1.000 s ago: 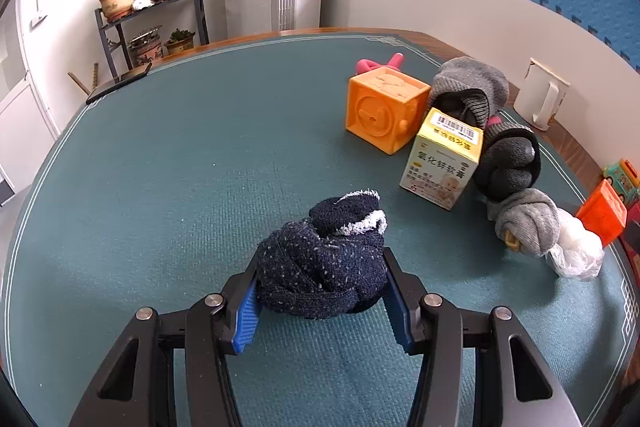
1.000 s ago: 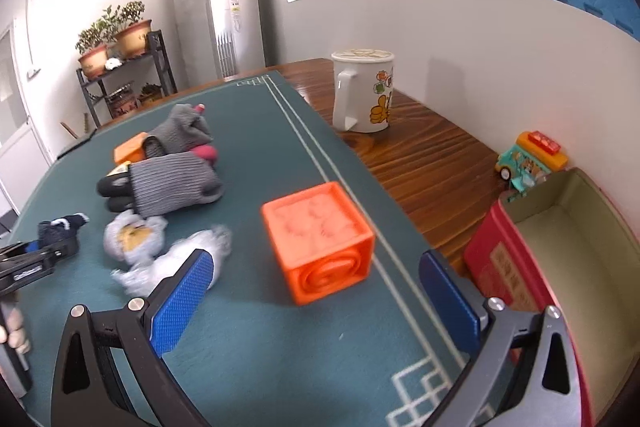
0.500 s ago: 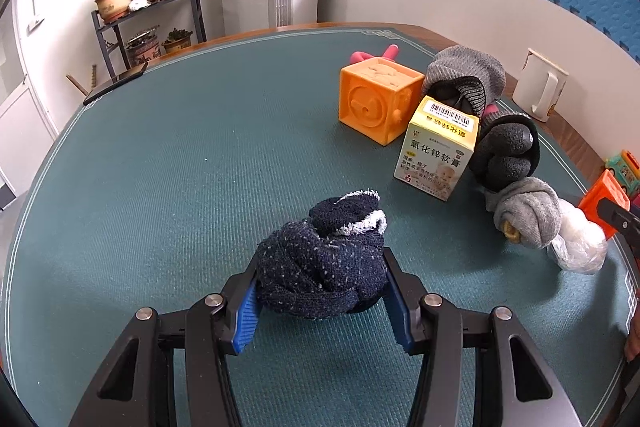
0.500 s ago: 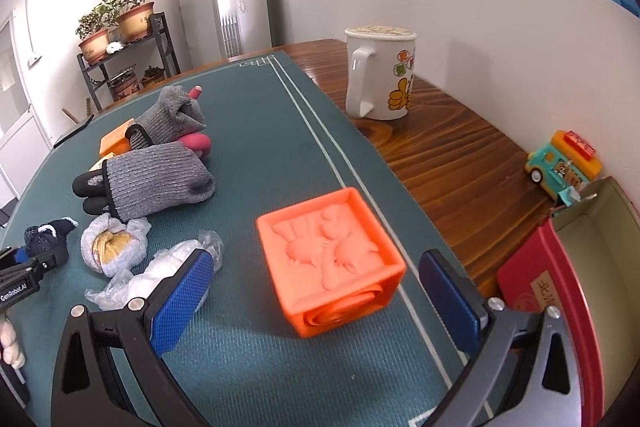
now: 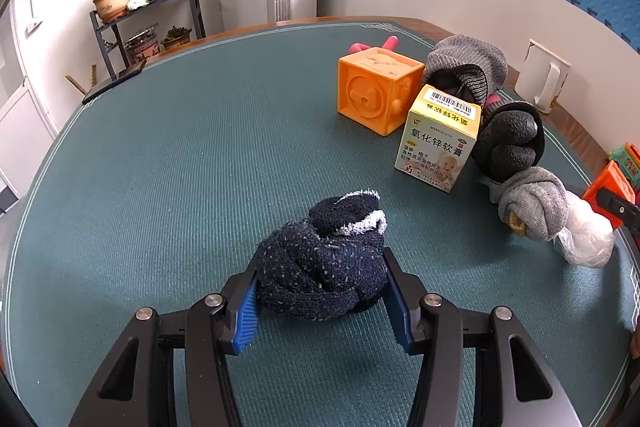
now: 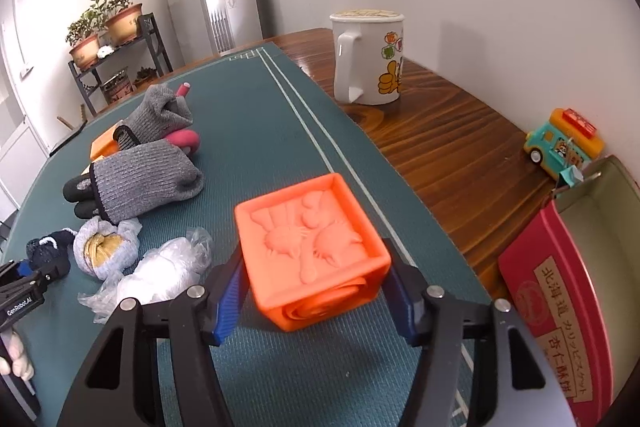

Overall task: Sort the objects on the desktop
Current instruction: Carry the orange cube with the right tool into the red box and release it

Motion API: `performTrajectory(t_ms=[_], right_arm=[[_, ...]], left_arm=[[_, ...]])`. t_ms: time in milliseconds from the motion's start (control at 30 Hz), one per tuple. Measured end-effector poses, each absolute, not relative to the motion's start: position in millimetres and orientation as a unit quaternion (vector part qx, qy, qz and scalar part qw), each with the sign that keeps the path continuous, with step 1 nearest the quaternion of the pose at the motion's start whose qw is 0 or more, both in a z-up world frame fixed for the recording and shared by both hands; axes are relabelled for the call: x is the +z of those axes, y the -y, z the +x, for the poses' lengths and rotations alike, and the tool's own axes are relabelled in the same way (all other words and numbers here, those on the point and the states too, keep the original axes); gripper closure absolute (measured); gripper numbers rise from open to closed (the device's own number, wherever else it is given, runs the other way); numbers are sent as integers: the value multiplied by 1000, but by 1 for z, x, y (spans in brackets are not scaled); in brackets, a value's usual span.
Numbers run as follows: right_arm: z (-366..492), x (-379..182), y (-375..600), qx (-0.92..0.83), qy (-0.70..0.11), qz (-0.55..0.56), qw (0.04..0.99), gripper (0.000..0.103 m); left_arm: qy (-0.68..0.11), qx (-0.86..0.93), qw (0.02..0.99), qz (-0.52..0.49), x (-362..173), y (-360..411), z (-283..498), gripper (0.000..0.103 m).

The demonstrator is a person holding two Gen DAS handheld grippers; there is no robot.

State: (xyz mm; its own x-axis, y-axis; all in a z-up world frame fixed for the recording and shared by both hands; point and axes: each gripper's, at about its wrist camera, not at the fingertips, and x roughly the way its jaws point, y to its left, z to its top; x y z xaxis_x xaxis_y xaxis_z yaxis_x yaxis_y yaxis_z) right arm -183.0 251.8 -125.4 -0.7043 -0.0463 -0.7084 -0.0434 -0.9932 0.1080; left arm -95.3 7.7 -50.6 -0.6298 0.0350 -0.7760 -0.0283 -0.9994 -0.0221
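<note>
My left gripper (image 5: 322, 301) is shut on a dark blue rolled sock (image 5: 320, 267) resting on the green mat (image 5: 180, 167). My right gripper (image 6: 314, 301) has its blue pads on both sides of an orange embossed cube (image 6: 310, 247), closed against it. The cube's far corner shows in the left wrist view (image 5: 610, 183). In the left wrist view an orange cube (image 5: 376, 89), a yellow ointment box (image 5: 438, 141), a grey hat (image 5: 466, 69), a black sock ball (image 5: 510, 143), a grey sock ball (image 5: 532, 203) and a plastic bag (image 5: 586, 235) lie at the right.
A white cartoon mug (image 6: 370, 57) and a toy bus (image 6: 562, 143) stand on the wooden table edge (image 6: 440, 147). A red tin box (image 6: 568, 279) stands open at the right. Grey gloves (image 6: 140, 179) and a pink item (image 6: 184, 143) lie on the mat.
My right gripper moved forward around the orange embossed cube and closed on it. My left gripper stayed shut on the dark sock and shifted slightly.
</note>
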Motion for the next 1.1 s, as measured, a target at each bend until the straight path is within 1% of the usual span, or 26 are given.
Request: performTrajectory(t_ms=[200, 433, 800, 967, 1100], right_arm=[[-167, -115, -256, -934, 61, 350, -13, 39], [-131, -98, -279, -943, 93, 317, -42, 39], [-91, -82, -297, -949, 102, 293, -63, 39], [-68, -67, -317, -954, 117, 260, -95, 39], [-48, -52, -336, -956, 117, 227, -142, 39]], left_arm=[[4, 903, 17, -429, -51, -7, -95, 48], [4, 904, 16, -427, -50, -7, -94, 48], [9, 908, 33, -417, -41, -12, -84, 48], [4, 910, 44, -413, -37, -19, -77, 48], [1, 909, 49, -414, -38, -25, -75, 48]])
